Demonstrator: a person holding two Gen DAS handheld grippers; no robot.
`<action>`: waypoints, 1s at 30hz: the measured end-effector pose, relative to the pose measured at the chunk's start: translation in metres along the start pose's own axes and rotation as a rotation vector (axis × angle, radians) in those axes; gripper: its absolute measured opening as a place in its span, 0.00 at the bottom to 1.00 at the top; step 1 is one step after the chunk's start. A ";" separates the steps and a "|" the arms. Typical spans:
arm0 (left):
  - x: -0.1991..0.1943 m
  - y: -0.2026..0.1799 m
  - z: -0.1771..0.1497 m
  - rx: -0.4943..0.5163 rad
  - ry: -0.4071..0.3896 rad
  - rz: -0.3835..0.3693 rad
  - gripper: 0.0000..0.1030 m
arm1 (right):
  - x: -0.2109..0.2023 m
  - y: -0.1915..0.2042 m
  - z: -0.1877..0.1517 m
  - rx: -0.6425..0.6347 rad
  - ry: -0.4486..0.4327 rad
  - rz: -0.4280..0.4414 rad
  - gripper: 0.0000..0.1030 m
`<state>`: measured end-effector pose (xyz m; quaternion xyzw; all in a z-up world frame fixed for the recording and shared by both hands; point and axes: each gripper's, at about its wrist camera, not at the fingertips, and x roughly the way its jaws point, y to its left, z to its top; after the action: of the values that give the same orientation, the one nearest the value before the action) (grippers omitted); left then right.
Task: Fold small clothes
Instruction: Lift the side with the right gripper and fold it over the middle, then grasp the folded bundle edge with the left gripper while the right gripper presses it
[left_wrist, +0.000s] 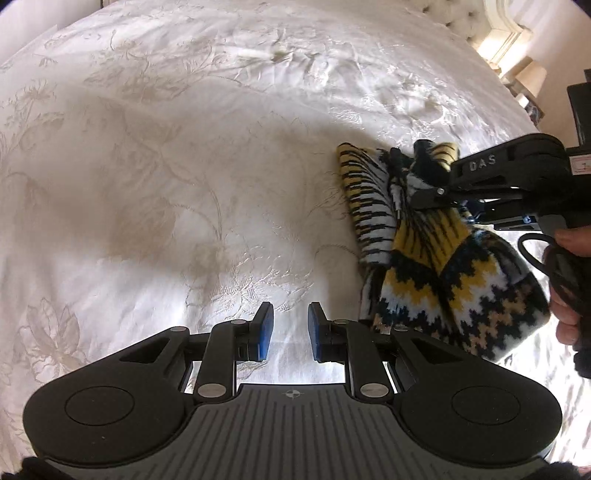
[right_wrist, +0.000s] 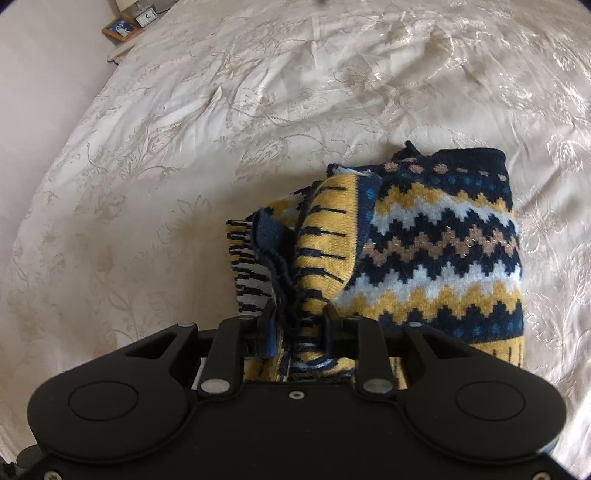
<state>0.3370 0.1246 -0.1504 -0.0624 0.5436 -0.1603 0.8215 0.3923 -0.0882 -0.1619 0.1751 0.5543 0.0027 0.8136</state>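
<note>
Lying bunched on the bed just ahead of the right fingers, the knitted garment (right_wrist: 436, 236) looks soft, thick and light; I judge it will sag and drape rather than hold any crease, and its fuzzy wool should grip well, not slip; a hem or a doubled edge seems the best place to take hold, since a single layer would stretch. Its pattern runs in zigzag bands of navy, mustard, pale blue and tan; one turned-back part shows yellow with thin black stripes. The right gripper (right_wrist: 297, 328) has a fold of that knit between its jaws, which stand partly apart; whether the pads press on it I cannot tell. The left gripper (left_wrist: 291, 332) hangs released, nothing between its blue pads (left_wrist: 265, 332), the garment just to their right. Beneath lies a cream bedspread (left_wrist: 147, 147), glossy, woven with flowers, lightly creased.
</note>
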 end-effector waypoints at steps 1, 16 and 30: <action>0.000 0.004 0.000 0.000 -0.001 -0.003 0.18 | -0.001 0.004 0.000 0.000 -0.004 0.013 0.47; -0.003 -0.015 0.044 0.103 -0.063 -0.073 0.19 | -0.058 -0.028 -0.024 0.019 -0.162 0.125 0.48; 0.045 -0.100 0.107 0.337 -0.038 -0.150 0.20 | -0.040 -0.032 -0.063 -0.006 -0.116 0.074 0.48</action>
<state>0.4311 0.0077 -0.1193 0.0326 0.4872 -0.3087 0.8163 0.3142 -0.1088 -0.1556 0.1928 0.4994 0.0245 0.8443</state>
